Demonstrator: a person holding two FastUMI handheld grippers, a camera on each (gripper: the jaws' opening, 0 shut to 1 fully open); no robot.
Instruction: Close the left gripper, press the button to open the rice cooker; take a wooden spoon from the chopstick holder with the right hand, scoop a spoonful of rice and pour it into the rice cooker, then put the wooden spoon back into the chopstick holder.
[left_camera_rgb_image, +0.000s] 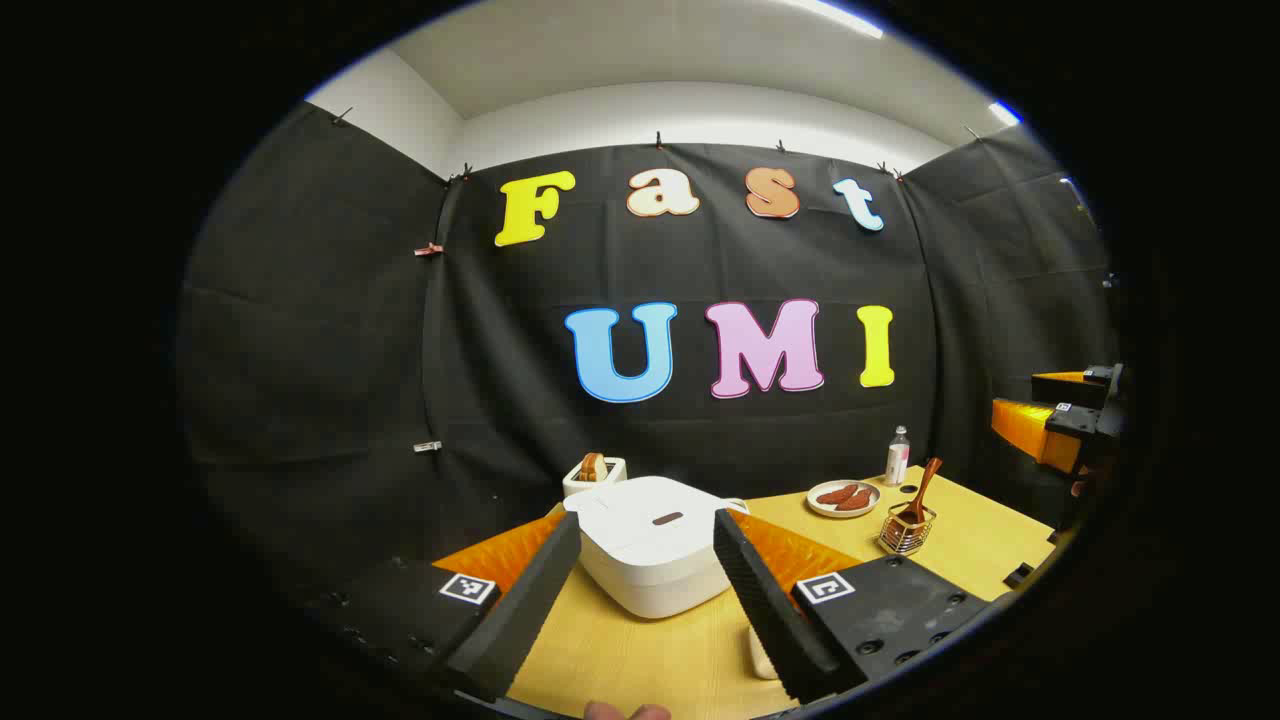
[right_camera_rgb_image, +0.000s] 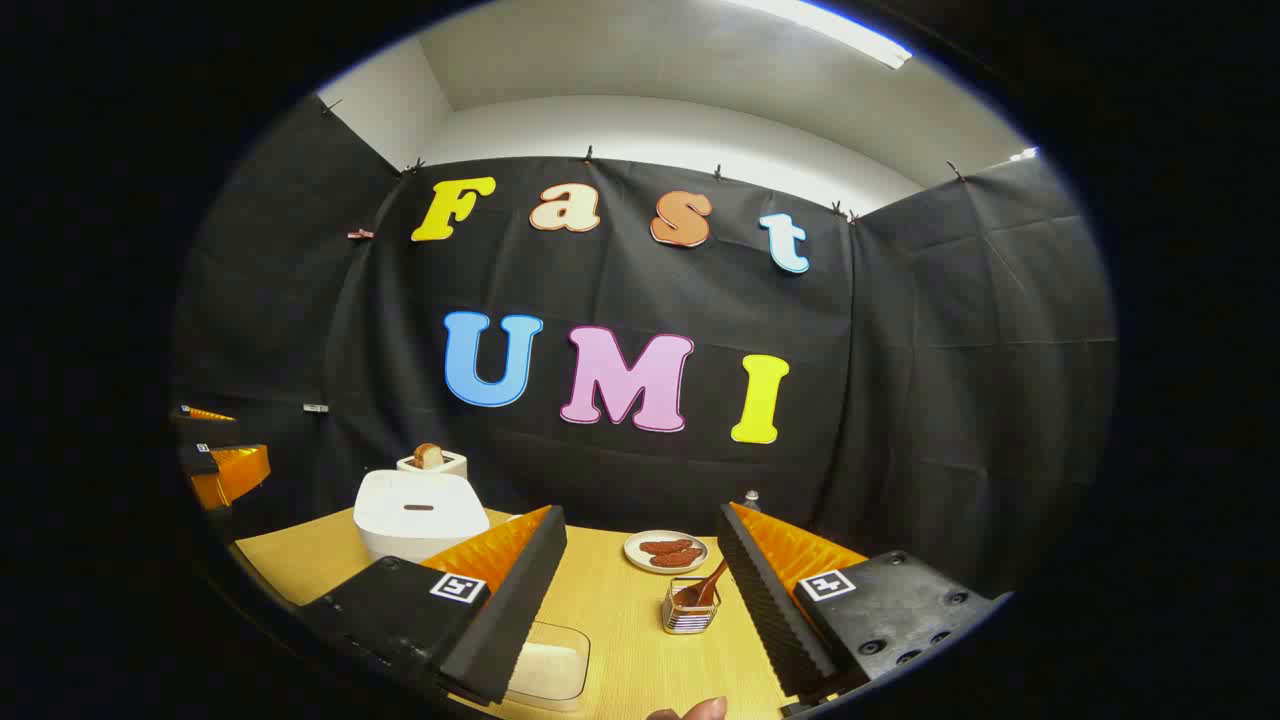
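On the yellow wooden table, the left gripper, wide open and empty, frames the closed white rice cooker at lower centre, apparently lining up for its button press

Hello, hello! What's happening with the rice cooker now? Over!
Both hand-held grippers open, left and right, holding nothing. Rice cooker lid shut. Wooden spoon sits in chopstick holder. Nothing blocking. Over.
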